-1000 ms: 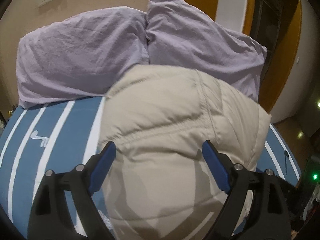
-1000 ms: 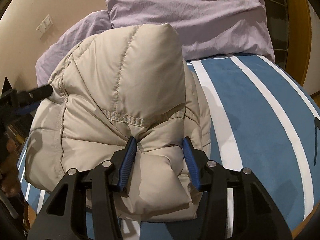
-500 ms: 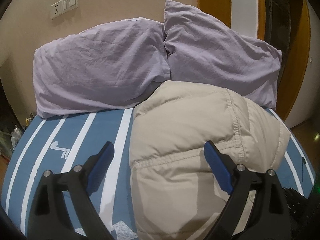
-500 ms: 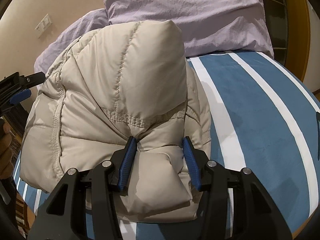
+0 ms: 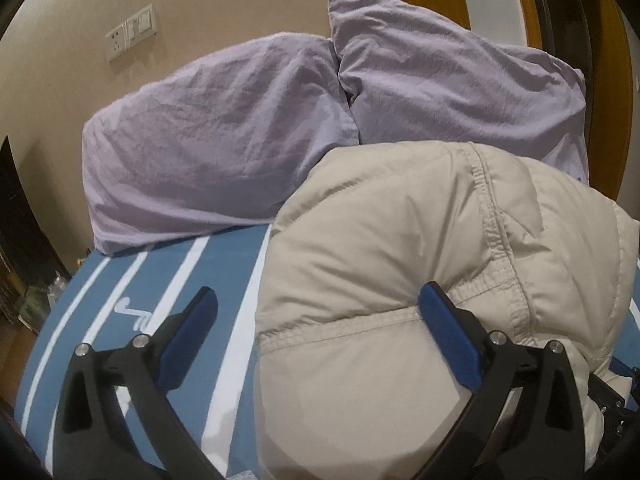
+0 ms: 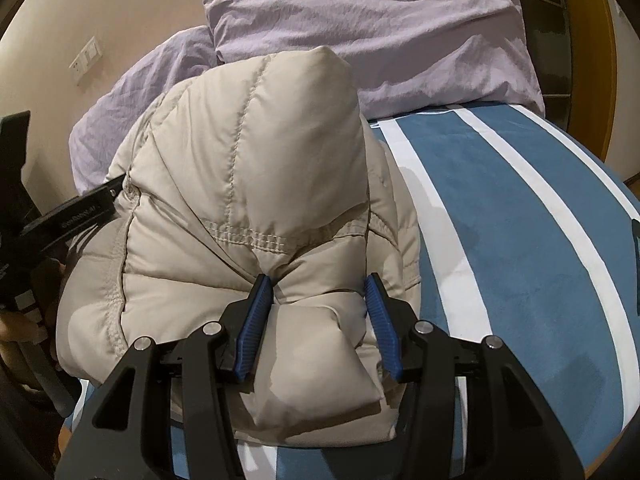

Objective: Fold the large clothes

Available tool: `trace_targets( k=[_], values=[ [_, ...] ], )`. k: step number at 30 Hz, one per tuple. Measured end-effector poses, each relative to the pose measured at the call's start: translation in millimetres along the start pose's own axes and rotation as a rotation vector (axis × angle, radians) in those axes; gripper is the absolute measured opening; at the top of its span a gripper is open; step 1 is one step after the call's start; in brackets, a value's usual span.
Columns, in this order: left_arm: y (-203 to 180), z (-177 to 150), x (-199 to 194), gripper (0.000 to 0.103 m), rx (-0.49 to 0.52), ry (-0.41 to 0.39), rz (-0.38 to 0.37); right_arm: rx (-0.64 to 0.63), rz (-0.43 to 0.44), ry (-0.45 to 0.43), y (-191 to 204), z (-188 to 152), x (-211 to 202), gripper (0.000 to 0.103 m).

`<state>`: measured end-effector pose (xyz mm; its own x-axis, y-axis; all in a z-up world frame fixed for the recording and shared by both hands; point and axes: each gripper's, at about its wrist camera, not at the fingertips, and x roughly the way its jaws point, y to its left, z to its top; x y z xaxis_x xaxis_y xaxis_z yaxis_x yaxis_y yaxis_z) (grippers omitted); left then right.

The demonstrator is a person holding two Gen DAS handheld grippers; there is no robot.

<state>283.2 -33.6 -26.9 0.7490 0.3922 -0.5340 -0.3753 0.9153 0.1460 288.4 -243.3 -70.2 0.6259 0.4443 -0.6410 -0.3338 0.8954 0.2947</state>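
Observation:
A puffy beige quilted jacket (image 6: 248,152) lies bundled on the blue bed sheet with white stripes (image 6: 520,240). My right gripper (image 6: 318,306) is shut on a thick fold at the jacket's near edge, both blue pads pressed into the fabric. My left gripper (image 5: 320,320) is at the jacket's other side with its jaws opening wide. Its right pad (image 5: 448,340) rests against the jacket's (image 5: 400,260) bulge, and its left pad (image 5: 188,336) hangs free over the sheet. The left gripper's black body (image 6: 60,220) also shows in the right wrist view, beside the jacket.
Two lilac pillows (image 5: 224,140) (image 5: 460,68) lean on the beige wall behind the jacket. A wall socket plate (image 5: 130,32) sits up left. A wooden door frame (image 5: 608,80) stands at the right. Dark clutter (image 5: 24,272) lies beyond the bed's left edge.
The left gripper's jaws have spread wider and let go of the jacket, and its view has swung left, so the jacket now fills only the right half. The right gripper has kept still.

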Motion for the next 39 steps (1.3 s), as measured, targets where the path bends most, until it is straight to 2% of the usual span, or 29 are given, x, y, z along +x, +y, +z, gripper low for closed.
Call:
trace_targets(
  k=[5, 11, 17, 23, 29, 34, 39],
  values=[
    [1.8, -4.0, 9.8, 0.101, -0.003, 0.015, 0.001, -0.006, -0.008, -0.016, -2.8, 4.7, -8.9, 0.059],
    [-2.9, -7.1, 13.6, 0.101, 0.01, 0.009, 0.031, -0.004, -0.032, -0.063, -2.9, 27.8, -28.7, 0.059],
    [-2.9, -6.7, 16.8, 0.101, 0.004, 0.015, 0.018, -0.044, 0.003, -0.129, 22.5, 69.2, -36.4, 0.059],
    [-2.5, -6.0, 20.7, 0.101, -0.006, 0.023, 0.004, -0.107, -0.014, -0.158, 55.0, 110.3, -14.5, 0.058],
    [0.7, -6.6, 25.7, 0.101, -0.029, 0.036, -0.032, -0.103, -0.098, -0.142, 53.0, 135.0, 17.4, 0.058],
    [4.0, -7.2, 26.8, 0.101, -0.054, 0.035, -0.078, -0.059, -0.142, -0.066, 30.4, 127.3, 53.7, 0.058],
    [5.4, -8.1, 25.8, 0.101, -0.077, 0.026, -0.119, -0.01, -0.142, -0.05, 15.1, 115.7, 71.9, 0.058]
  ],
)
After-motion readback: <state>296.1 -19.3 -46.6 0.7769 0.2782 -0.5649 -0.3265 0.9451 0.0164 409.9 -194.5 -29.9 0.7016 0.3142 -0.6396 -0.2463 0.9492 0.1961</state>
